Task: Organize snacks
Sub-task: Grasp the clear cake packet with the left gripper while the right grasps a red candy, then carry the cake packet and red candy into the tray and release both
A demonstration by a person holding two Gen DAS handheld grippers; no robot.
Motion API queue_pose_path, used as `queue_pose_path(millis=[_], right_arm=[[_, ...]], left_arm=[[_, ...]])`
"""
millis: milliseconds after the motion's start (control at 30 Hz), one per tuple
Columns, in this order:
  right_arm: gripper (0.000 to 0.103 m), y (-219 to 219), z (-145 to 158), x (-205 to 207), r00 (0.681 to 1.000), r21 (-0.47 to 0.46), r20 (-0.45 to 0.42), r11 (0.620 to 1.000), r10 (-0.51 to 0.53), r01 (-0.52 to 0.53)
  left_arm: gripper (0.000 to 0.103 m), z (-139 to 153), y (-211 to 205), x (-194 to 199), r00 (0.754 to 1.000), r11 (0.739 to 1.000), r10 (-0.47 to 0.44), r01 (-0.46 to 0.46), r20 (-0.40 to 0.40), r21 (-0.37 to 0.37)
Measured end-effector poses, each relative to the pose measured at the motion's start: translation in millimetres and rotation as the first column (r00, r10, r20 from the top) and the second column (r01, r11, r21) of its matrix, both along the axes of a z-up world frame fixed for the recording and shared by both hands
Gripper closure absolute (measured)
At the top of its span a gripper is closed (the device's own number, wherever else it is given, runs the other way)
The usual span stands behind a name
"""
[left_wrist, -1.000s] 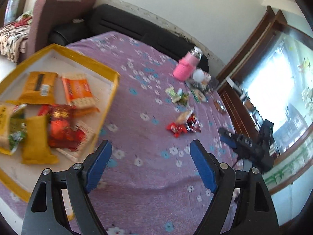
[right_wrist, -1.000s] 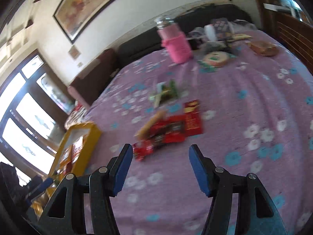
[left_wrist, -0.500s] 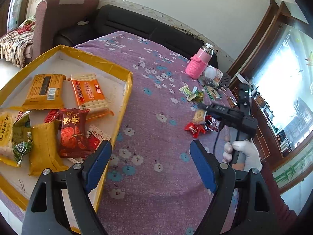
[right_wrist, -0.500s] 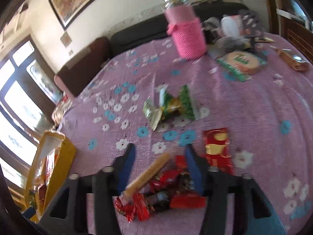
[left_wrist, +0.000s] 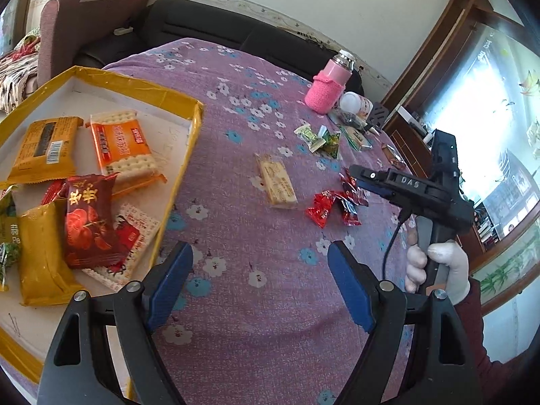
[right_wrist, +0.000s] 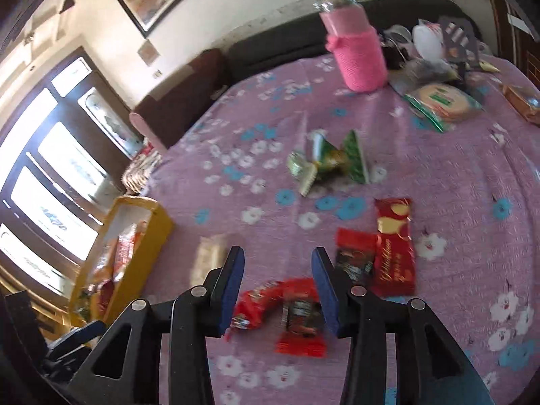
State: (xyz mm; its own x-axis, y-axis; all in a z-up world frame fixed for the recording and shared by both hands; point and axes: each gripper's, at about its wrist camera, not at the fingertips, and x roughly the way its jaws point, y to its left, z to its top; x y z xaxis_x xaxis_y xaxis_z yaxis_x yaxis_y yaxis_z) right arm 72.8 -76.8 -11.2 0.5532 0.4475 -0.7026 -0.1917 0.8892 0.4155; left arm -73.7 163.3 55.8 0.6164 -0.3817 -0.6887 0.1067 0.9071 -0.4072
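A yellow-rimmed tray [left_wrist: 189,155] at the left holds several snack packets. A pale cracker packet [left_wrist: 276,182] lies on the purple flowered cloth, apart from a cluster of red candy wrappers [left_wrist: 334,202]. My left gripper [left_wrist: 260,280] is open and empty above the cloth near the tray. My right gripper [right_wrist: 276,290] is open and empty, just above a red wrapper [right_wrist: 270,300]; the cracker packet [right_wrist: 209,256] lies to its left. More red packets [right_wrist: 393,246] and green candies [right_wrist: 330,162] lie beyond. The right gripper also shows in the left wrist view [left_wrist: 361,177].
A pink bottle [left_wrist: 329,84] and small items [left_wrist: 354,114] stand at the far side; the bottle also shows in the right wrist view [right_wrist: 357,54]. A round green-labelled packet [right_wrist: 442,101] lies nearby. A dark sofa [left_wrist: 202,30] runs behind the table.
The right gripper moved onto the snack cluster, shut around the cracker packet, shifted it left toward the tray, then opened. The left gripper drew back slightly, still open.
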Motion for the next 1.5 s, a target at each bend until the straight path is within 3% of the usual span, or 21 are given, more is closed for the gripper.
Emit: queue_pose_path(millis=[100,267,367,500,700,767,833,867,933,1233,1500], right_arm=[[0.059,-0.8,-13.7,-8.2,1.000,-0.030,-0.023,1.000,-0.010,0.009],[0.059,11.7,-26.6,-21.5,0.998,-0.180,-0.058,0.984,-0.001,-0.009],[0.059,25.6,-27.4,-25.0,1.000,-0.264,-0.016,0.964,0.003,-0.007],[0.074,29.1,-28.8,-24.4,0.999,-0.313,0.034,0.950,-0.006,0.017],[0.077,11.4,-26.8,-21.0,0.999,-0.246,0.014,0.968,-0.044,0.046],[0.077,7.3,-25.4,-22.0,0.999,-0.226,0.011,0.973,-0.049,0.050],[0.077,5.4,-23.9,-23.0,0.999,-0.214,0.009,0.976,-0.048,0.049],[0.077,5.3,-22.9,-22.5,0.999,-0.207,0.008,0.977,-0.048,0.048],[0.077,2.8,-22.9,-22.0,0.999,-0.188,0.000,0.981,-0.046,0.045],[0.077,-3.5,-12.4,-24.5,0.998,-0.143,0.019,0.988,-0.059,0.062],[0.077,-19.7,11.2,-35.5,0.990,0.004,0.120,0.997,-0.076,0.076]], left_arm=[[0.020,0.4,-8.2,5.4,1.000,1.000,-0.006,0.006,-0.010,0.012],[0.020,-4.6,-30.5,32.2,0.999,0.998,-0.025,0.027,-0.032,0.061],[0.020,-13.1,-47.0,55.9,0.998,0.995,-0.041,0.045,-0.050,0.088],[0.021,-26.2,-65.0,86.6,0.997,0.987,-0.048,0.057,-0.060,0.149],[0.021,-42.9,-84.1,126.0,0.994,0.971,-0.058,0.077,-0.090,0.225],[0.027,-46.6,-96.1,133.7,0.994,0.950,-0.073,0.093,-0.078,0.298],[0.054,-48.5,-106.2,135.7,0.995,0.916,-0.078,0.093,-0.056,0.391],[0.060,-48.2,-108.2,134.8,0.996,0.907,-0.081,0.092,-0.043,0.412],[0.072,-46.2,-106.5,132.9,0.995,0.913,-0.096,0.105,-0.041,0.395],[0.072,-28.4,-77.5,115.7,0.997,0.969,-0.078,0.077,-0.007,0.235],[0.072,2.5,-63.4,92.7,0.997,0.984,-0.045,0.035,0.055,0.172]])
